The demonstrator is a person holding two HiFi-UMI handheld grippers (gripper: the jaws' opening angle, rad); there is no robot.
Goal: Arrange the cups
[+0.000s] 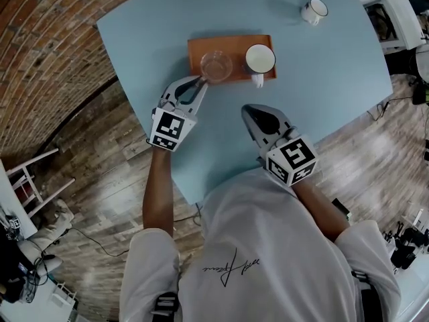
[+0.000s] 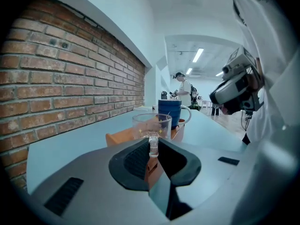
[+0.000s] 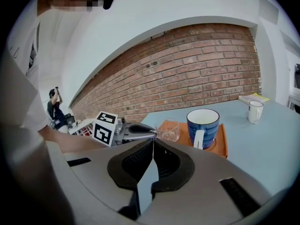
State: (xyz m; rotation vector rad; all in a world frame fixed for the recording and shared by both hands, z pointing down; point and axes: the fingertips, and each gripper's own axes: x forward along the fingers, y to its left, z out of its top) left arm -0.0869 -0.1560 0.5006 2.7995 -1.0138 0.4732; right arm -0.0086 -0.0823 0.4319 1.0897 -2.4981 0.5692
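Note:
A clear glass cup (image 1: 216,66) (image 2: 151,125) stands on the left half of an orange tray (image 1: 201,49), beside a blue mug with a white inside (image 1: 260,60) (image 2: 171,112). My left gripper (image 1: 200,82) (image 2: 153,146) reaches the tray's near left corner, and its jaws are closed on the glass cup's handle. My right gripper (image 1: 249,113) (image 3: 153,146) hovers over the table in front of the tray, shut with nothing in it. The right gripper view shows the glass cup (image 3: 169,132) and the blue mug (image 3: 203,125) on the tray (image 3: 222,142), with the left gripper (image 3: 140,129) at the glass.
A small white mug (image 1: 314,10) (image 3: 255,111) stands alone at the far right of the light blue table (image 1: 335,72). A brick wall runs along the table's left side. Yellow-and-white papers lie at the far edge. A person stands far off in the room.

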